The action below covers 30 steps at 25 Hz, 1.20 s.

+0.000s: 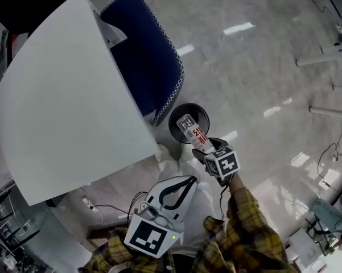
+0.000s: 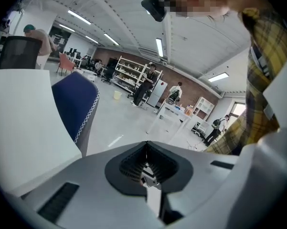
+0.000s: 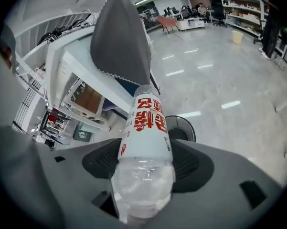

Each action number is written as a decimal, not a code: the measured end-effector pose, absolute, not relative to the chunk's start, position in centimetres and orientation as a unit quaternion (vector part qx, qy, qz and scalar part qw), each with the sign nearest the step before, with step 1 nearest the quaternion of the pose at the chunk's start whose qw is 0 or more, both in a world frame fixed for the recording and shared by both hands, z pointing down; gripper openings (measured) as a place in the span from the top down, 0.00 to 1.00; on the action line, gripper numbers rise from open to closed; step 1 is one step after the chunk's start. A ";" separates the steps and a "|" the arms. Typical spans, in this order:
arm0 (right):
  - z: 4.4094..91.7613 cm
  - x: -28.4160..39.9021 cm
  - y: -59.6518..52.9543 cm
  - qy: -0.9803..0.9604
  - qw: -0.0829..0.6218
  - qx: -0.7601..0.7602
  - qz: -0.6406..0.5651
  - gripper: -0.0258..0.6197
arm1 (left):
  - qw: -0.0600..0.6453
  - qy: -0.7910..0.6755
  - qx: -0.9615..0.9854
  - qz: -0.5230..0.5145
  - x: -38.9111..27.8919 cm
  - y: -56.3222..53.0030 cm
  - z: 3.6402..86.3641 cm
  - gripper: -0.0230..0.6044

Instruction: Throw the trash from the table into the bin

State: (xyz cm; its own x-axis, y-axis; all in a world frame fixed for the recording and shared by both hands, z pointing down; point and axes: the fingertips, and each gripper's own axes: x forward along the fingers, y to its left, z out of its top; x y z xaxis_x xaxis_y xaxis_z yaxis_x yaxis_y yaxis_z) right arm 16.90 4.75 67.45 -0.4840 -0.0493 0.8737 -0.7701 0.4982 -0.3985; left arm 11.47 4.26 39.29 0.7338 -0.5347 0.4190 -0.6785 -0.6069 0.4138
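A clear plastic bottle [image 1: 192, 131] with a white label and red print is held by my right gripper [image 1: 201, 147], which is shut on its lower body. The bottle's capless neck points out over a round black bin [image 1: 188, 121] on the floor beside the white table [image 1: 62, 95]. In the right gripper view the bottle [image 3: 145, 128] fills the space between the jaws of the right gripper [image 3: 148, 163], and the bin's rim [image 3: 187, 126] shows just behind it. My left gripper [image 1: 179, 182] is held low near my body, shut and empty; in its own view the left gripper [image 2: 146, 146] aims across the room.
A blue chair [image 1: 148, 56] is tucked at the table's edge next to the bin. Cables [image 1: 94, 206] lie on the floor under the table. Metal table legs [image 1: 324, 56] stand at the far right. Several people and shelves [image 2: 133, 78] are far off.
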 end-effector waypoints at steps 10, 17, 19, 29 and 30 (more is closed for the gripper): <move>78.2 18.6 4.5 -0.715 0.434 0.291 0.465 0.48 | 0.333 -0.319 0.873 0.162 13.2 6.2 46.7 0.95; 85.6 18.4 4.7 -0.699 0.440 0.293 0.482 0.48 | 0.357 -0.329 0.858 0.167 12.8 6.6 52.9 0.95; 87.2 18.7 4.6 -0.692 0.441 0.301 0.486 0.48 | 0.358 -0.327 0.858 0.169 12.7 6.8 53.7 0.95; 91.2 19.2 3.9 -0.668 0.443 0.322 0.504 0.48 | 0.358 -0.326 0.858 0.169 13.0 6.3 54.0 0.95; 91.3 19.1 3.8 -0.669 0.439 0.324 0.505 0.48 | 0.358 -0.326 0.859 0.169 13.1 6.3 54.1 0.95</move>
